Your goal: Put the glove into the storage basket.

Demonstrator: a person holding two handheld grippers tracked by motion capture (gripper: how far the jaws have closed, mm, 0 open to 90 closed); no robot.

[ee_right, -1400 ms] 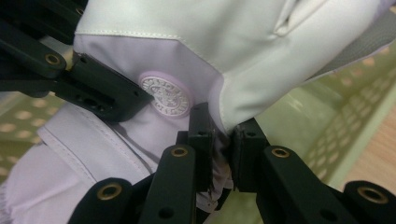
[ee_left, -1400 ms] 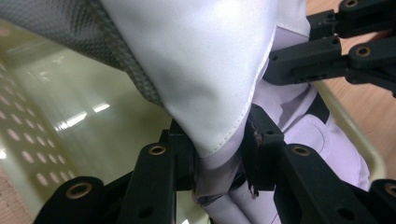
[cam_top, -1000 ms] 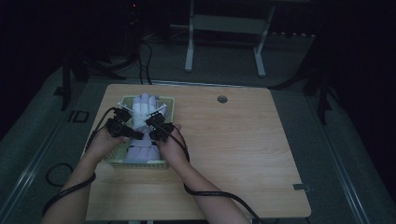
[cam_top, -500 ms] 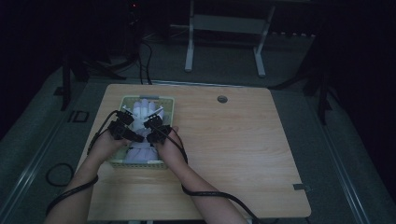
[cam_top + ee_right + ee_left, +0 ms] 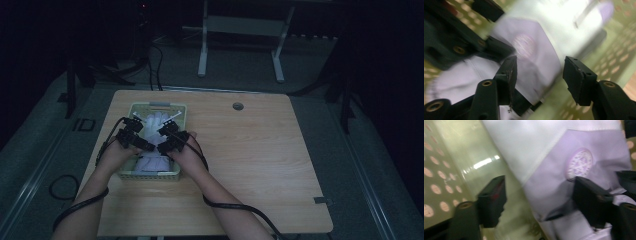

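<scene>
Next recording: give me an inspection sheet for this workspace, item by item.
Surface: wooden table, round grommet near its far edge.
Job's things: white and lilac garment with a round emblem, lying in a green perforated basket.
Clutter: nothing seen.
Grippers: left gripper and right gripper over the garment, jaws just opened, pads not pressing the cloth.
Cables: black cable trailing along the right forearm.
Surroundings: dark room, pale metal stand beyond the table.
</scene>
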